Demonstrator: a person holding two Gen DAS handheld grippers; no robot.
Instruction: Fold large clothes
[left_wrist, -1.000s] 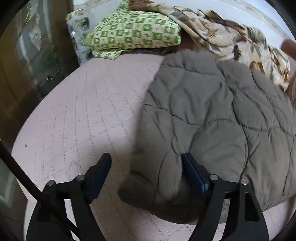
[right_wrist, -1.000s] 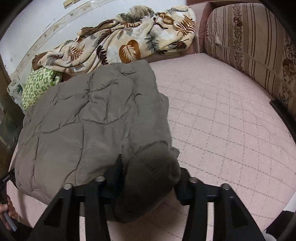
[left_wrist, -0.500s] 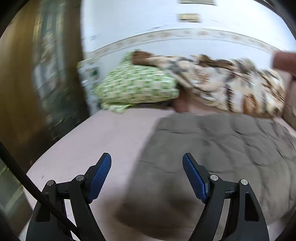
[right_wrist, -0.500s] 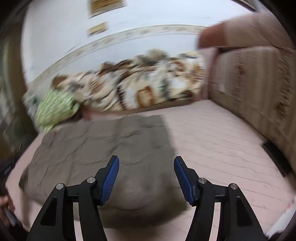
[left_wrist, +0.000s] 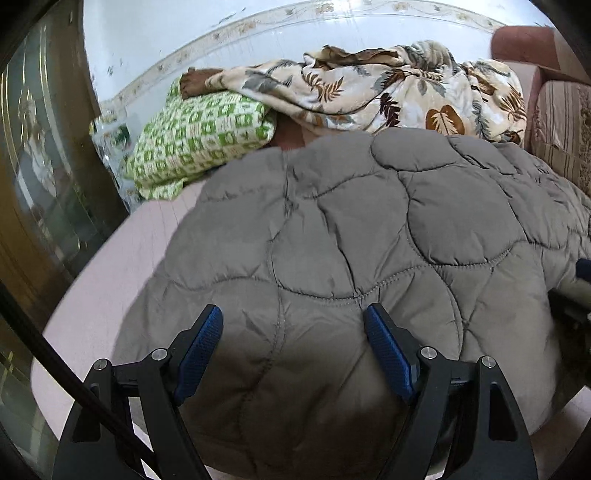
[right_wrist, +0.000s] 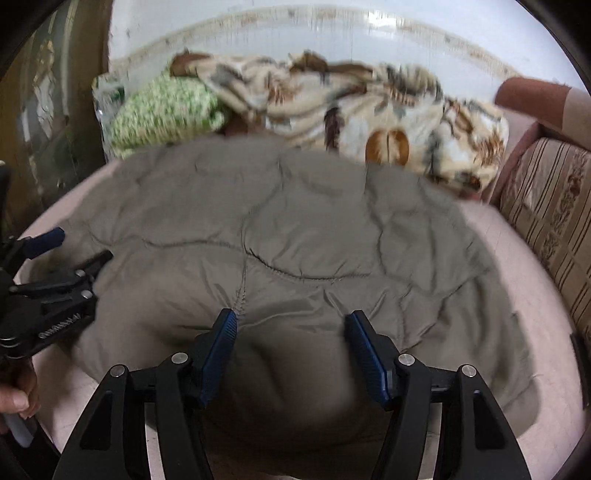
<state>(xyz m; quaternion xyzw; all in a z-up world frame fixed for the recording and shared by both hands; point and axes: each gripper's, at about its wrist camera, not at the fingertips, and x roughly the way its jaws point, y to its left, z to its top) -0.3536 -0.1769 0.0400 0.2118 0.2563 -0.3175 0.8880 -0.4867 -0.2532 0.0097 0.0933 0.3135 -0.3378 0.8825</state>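
Observation:
A grey quilted jacket lies spread on the pink bed. My left gripper hovers open over its near edge, and the blue pads touch no fabric. In the right wrist view the jacket fills the middle. My right gripper hangs over its near fold with the jaws opening. A bulge of fabric lies between and below the fingers, but the pads do not press on it. The left gripper shows at that view's left edge, over the jacket's left side.
A green checked pillow and a leaf-print blanket lie along the wall behind the jacket. A striped cushion stands at the right. A dark wooden cabinet borders the bed on the left. A hand holds the left gripper.
The right gripper let go of the jacket fold it held and opened. Both grippers swung up and came back down over the jacket; the left one now sits further over it.

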